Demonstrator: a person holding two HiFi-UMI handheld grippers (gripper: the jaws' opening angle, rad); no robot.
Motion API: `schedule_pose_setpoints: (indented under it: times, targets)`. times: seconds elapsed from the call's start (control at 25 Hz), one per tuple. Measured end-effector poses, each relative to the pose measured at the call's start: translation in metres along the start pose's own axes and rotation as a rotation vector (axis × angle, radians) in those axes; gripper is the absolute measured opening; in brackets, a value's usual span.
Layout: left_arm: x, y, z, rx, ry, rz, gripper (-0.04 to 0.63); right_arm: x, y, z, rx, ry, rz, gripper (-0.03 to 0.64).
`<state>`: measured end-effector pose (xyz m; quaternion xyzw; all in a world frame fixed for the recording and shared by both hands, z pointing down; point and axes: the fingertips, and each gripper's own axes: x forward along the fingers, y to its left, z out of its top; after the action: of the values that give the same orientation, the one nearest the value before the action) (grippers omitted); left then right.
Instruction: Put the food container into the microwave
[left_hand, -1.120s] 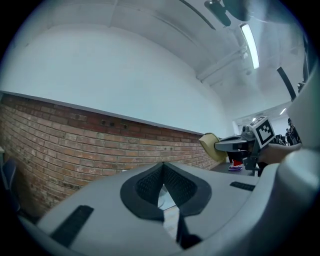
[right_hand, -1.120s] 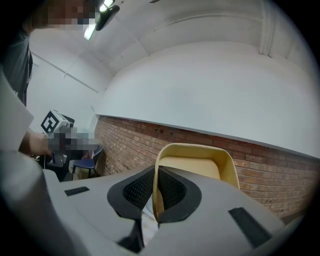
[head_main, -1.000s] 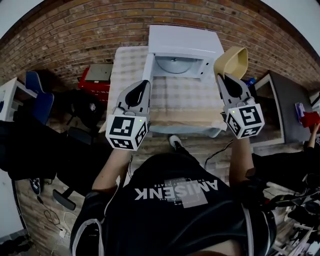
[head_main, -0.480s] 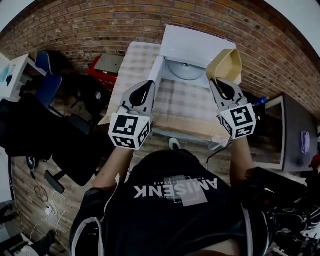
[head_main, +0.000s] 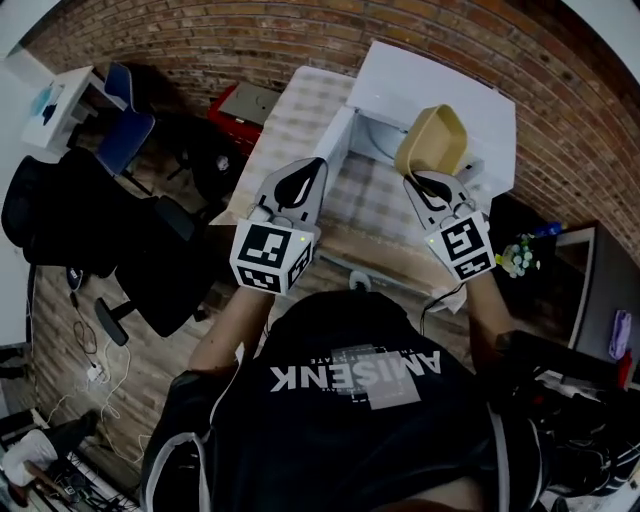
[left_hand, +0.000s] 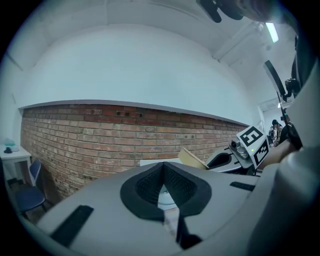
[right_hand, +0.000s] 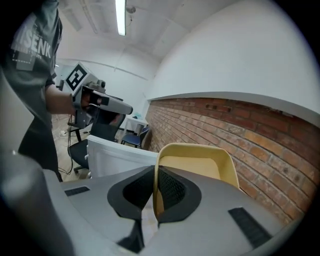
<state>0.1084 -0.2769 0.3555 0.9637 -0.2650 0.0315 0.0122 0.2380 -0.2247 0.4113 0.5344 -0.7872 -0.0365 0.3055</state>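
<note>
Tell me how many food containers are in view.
1. The food container is clamped by its rim in the right gripper, in front of the microwave. Others could be hidden inside it.

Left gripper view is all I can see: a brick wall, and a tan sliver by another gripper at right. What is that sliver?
Observer: It is a yellow plastic food container, a shallow rounded tub.
Operator: Is it just lying there?
Observer: No, the right gripper is shut on its rim, one pad inside and one outside.
Operator: Where is it?
Observer: In the head view it hangs in front of the white microwave, whose door stands open to the left.
</note>
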Motion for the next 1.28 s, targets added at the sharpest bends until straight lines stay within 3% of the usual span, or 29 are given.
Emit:
schedule_pose_setpoints:
  times: [0.32,0.6,1.0,1.28]
  targets:
    - [0.007,0.003,-0.017,-0.036,0.024,0.048,0.011,0.027,0.049,-0.014,-0.046,-0.018,0.195,0.048]
    - [0.01,0.013,-0.025,-0.065,0.032,0.107,0.011,0.047,0.089,-0.048,-0.112,0.047,0.364,0.048]
    - [0.025,0.003,-0.033,-0.023,0.075,0.13,0.012,0.076,0.091,-0.1,-0.178,0.123,0.455,0.048]
    - [0.028,0.01,-0.033,-0.019,0.088,0.197,0.011,0.098,0.075,-0.125,-0.157,0.165,0.484,0.048]
